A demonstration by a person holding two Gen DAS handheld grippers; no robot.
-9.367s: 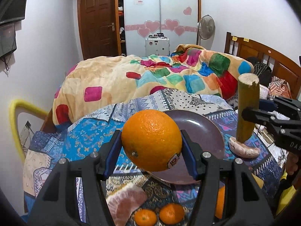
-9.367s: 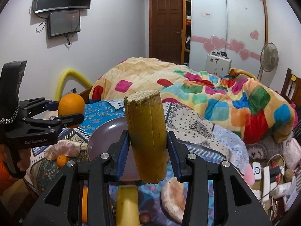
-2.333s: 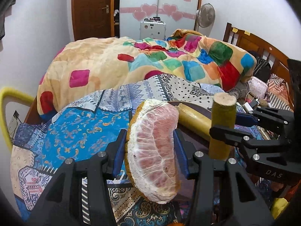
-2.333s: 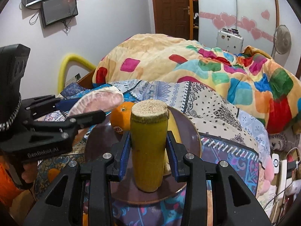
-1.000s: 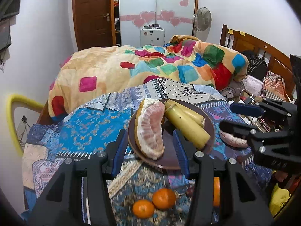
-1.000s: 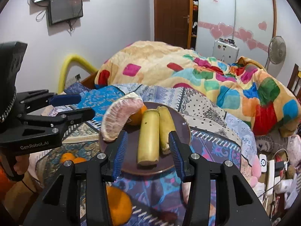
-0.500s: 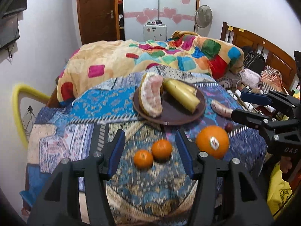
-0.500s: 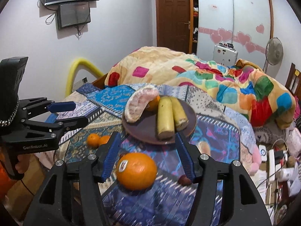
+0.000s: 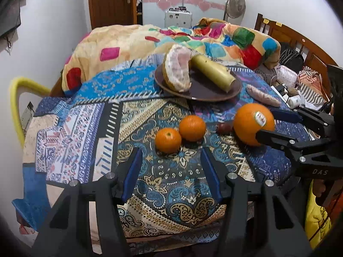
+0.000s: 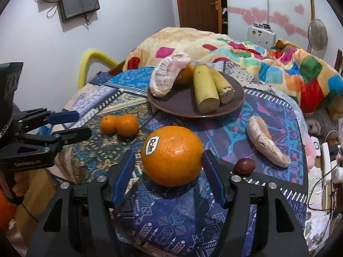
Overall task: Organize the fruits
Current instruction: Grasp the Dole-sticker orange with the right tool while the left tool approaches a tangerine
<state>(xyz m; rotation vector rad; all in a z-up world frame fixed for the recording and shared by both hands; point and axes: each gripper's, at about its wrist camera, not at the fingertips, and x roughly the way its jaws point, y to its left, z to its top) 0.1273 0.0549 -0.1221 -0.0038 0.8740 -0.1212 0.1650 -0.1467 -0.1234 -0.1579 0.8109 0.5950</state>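
Note:
A brown plate [image 10: 182, 105] holds a pomelo segment [image 10: 167, 76], an orange [image 10: 184, 73] behind it and two banana pieces [image 10: 204, 88]. The plate [image 9: 205, 88] also shows in the left wrist view. A large stickered orange [image 10: 172, 156] sits on the patterned cloth between the open fingers of my right gripper [image 10: 168, 171]; the fingers do not touch it. Two small tangerines [image 9: 180, 132] lie just ahead of my open, empty left gripper [image 9: 171, 169]. A second pomelo segment [image 10: 267, 141] and a small dark fruit [image 10: 244, 166] lie to the right.
The round table is covered by a blue patterned cloth [image 9: 85, 128]. Behind it is a bed with a colourful quilt [image 9: 214, 36]. A yellow chair back [image 9: 19, 98] stands at the left. Cluttered items [image 10: 325, 160] lie off the table's right edge.
Both grippers released their fruit on the plate and pulled back toward the table's near edge. The right gripper now brackets the large orange; the left faces the two tangerines.

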